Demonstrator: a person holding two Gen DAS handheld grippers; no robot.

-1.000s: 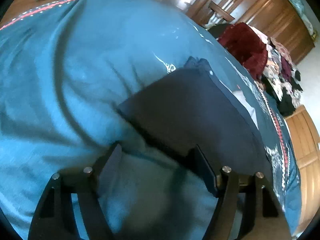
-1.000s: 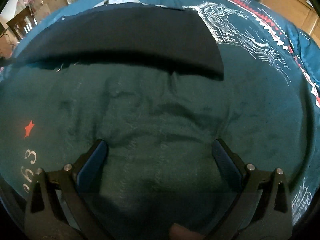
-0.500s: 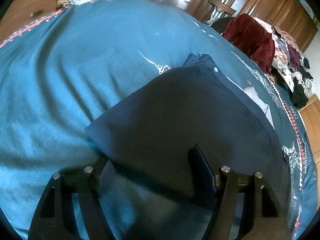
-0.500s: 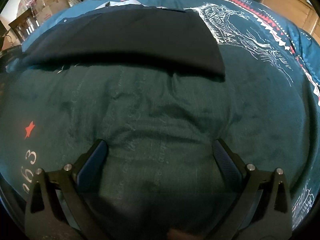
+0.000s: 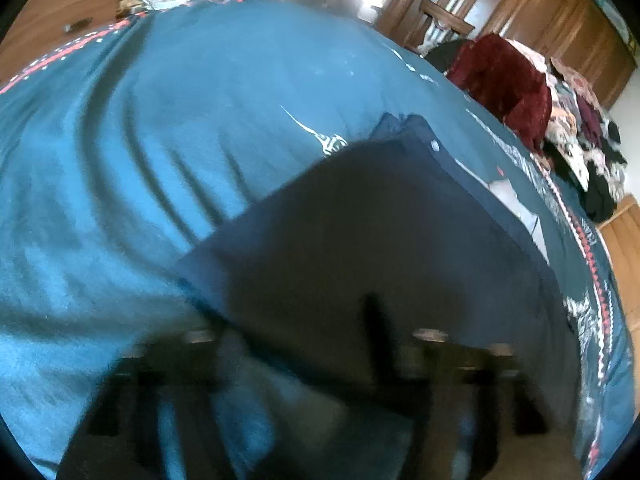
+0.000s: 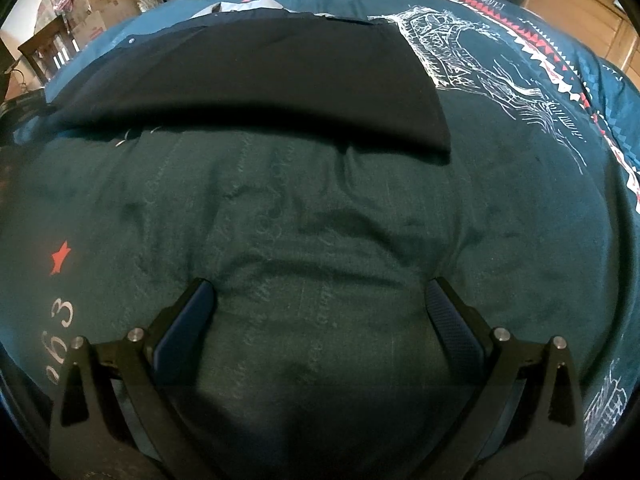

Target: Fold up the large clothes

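Observation:
A dark navy garment (image 5: 380,248) lies folded flat on a teal bedspread (image 5: 160,140). In the left wrist view my left gripper (image 5: 296,328) is blurred by motion; its jaws stand apart over the garment's near corner, with cloth between them. In the right wrist view the same garment (image 6: 256,80) lies at the far side, its near edge a straight fold. My right gripper (image 6: 320,300) is open and empty, over bare bedspread (image 6: 320,240) short of that edge.
A heap of clothes with a dark red garment (image 5: 508,84) sits at the bed's far right edge. Wooden wardrobes (image 5: 560,20) stand behind. Cardboard boxes (image 6: 100,0) and a wooden chair (image 6: 44,56) stand beyond the bed in the right wrist view.
My left gripper has moved toward the garment's near corner and now shakes into blur. My right gripper has stayed still and open.

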